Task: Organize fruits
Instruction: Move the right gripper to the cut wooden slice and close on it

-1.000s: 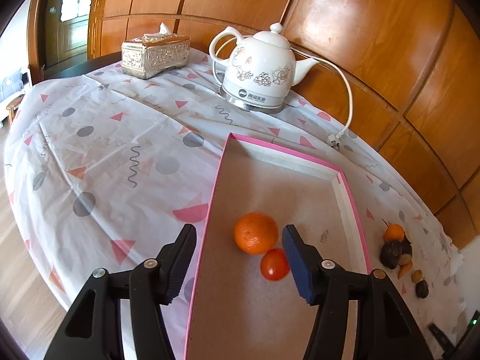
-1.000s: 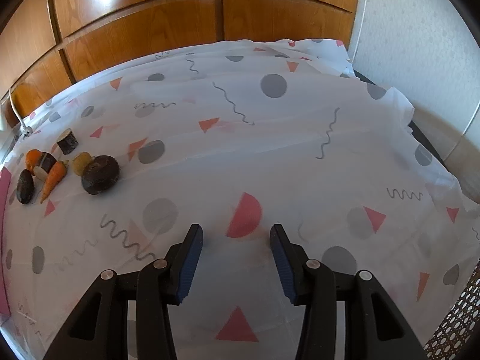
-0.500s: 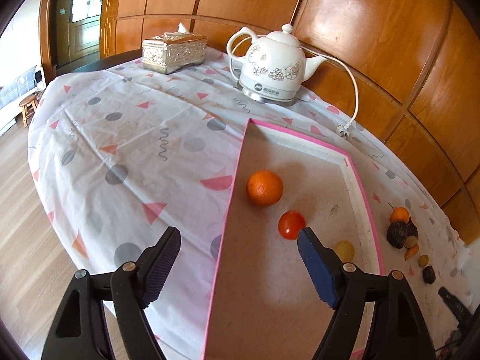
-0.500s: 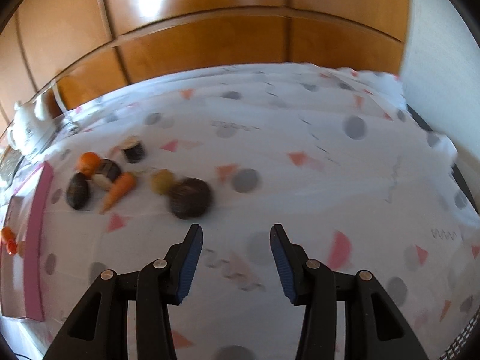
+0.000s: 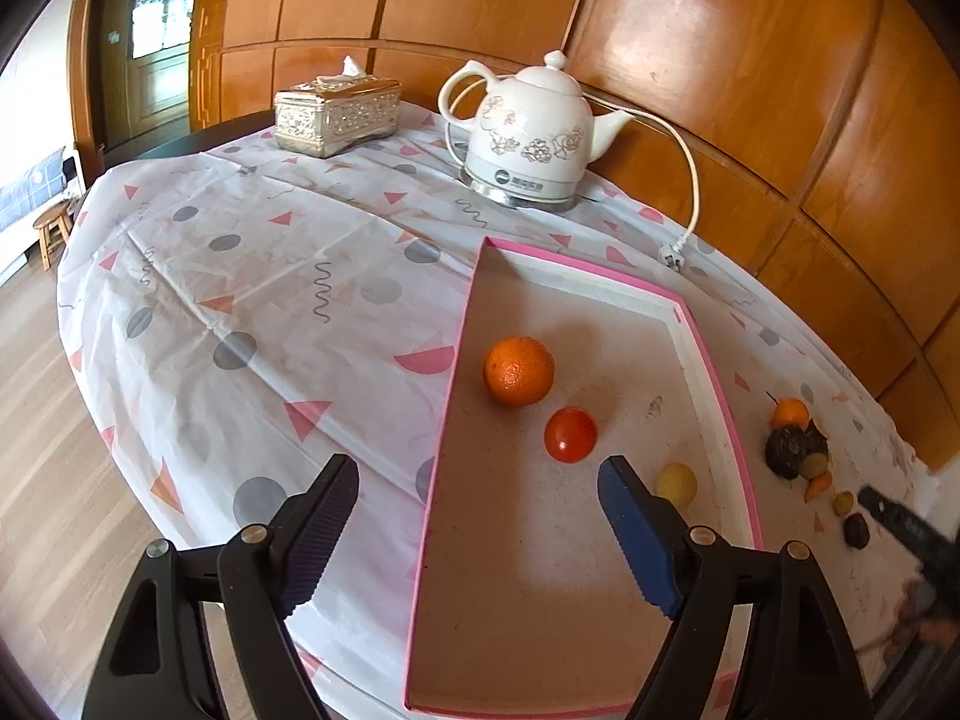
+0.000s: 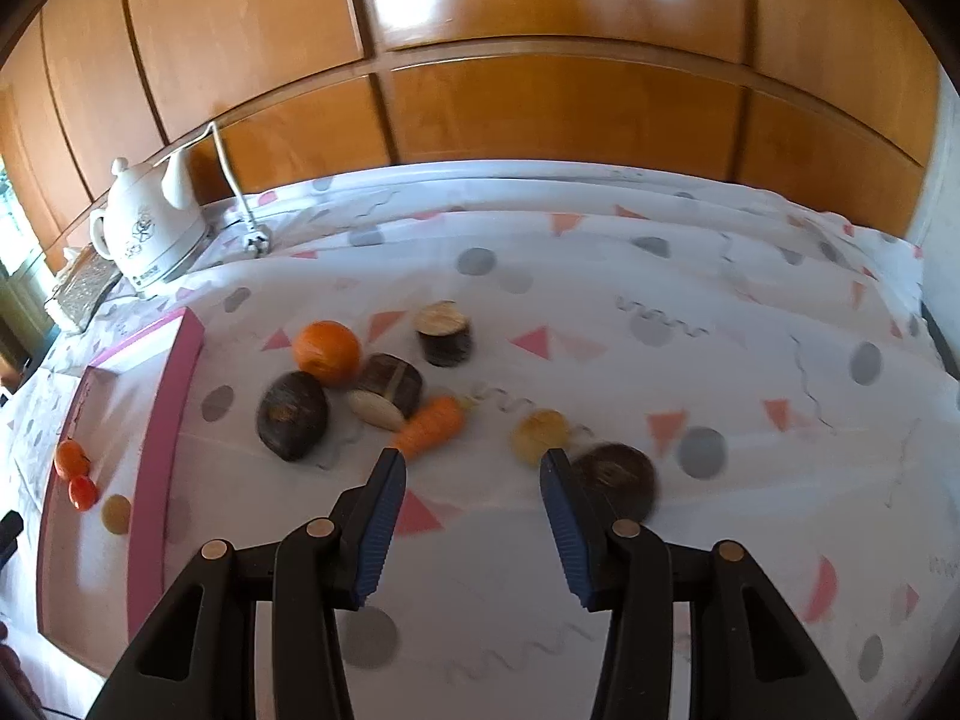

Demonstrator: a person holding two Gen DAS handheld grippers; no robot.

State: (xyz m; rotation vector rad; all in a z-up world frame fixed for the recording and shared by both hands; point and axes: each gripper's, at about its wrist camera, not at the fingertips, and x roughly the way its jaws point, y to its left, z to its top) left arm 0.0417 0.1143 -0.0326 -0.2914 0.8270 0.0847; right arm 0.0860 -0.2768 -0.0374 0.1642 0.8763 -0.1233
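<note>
A pink-rimmed tray [image 5: 723, 396] holds an orange [image 5: 518, 371], a red tomato [image 5: 570, 434] and a small yellow fruit [image 5: 676, 483]. My left gripper [image 5: 477, 534] is open and empty above the tray's near end. In the right wrist view a loose pile lies on the tablecloth: an orange [image 6: 327, 352], a dark avocado [image 6: 292, 416], a carrot [image 6: 431, 425], a small yellow fruit [image 6: 540, 433], a dark round fruit [image 6: 618, 477] and dark cut pieces [image 6: 445, 333]. My right gripper [image 6: 471, 525] is open and empty just in front of the pile. The tray [image 6: 174, 396] is at its left.
A white kettle [image 5: 528, 138] with cord and plug [image 5: 672, 255] stands behind the tray. A silver tissue box [image 5: 336, 114] sits at the far left. The table edge drops to wood floor on the left. Wood panelling backs the table.
My left gripper has pulled back from the tray and opened wider. My right gripper has swung left toward the pile of produce, which now lies just ahead of its fingers.
</note>
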